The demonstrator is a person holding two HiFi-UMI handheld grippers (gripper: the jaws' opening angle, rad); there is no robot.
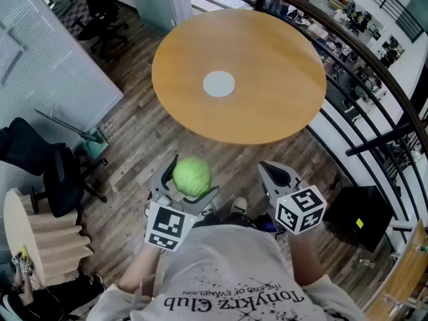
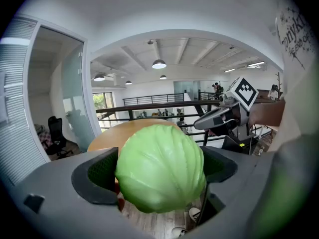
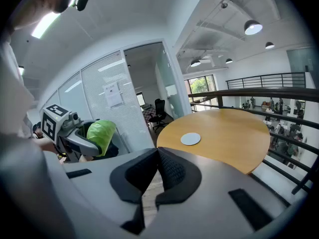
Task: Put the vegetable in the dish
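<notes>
A round green cabbage (image 1: 192, 175) sits between the jaws of my left gripper (image 1: 189, 184), which is shut on it, held low over the wooden floor in front of the person. In the left gripper view the cabbage (image 2: 160, 167) fills the gap between both pads (image 2: 98, 176). A small flat pale dish (image 1: 219, 83) lies near the middle of the round wooden table (image 1: 267, 59), well ahead of both grippers. My right gripper (image 1: 277, 174) hangs beside the left one, shut with nothing in it; its pads (image 3: 172, 171) meet. The dish (image 3: 190, 139) also shows in the right gripper view.
A black railing (image 1: 374, 65) curves round the table's far and right side. Black office chairs stand at the far left (image 1: 97, 9) and near left (image 1: 47, 172). A black box (image 1: 361, 219) sits on the floor at the right. Glass partition walls (image 1: 40, 65) stand on the left.
</notes>
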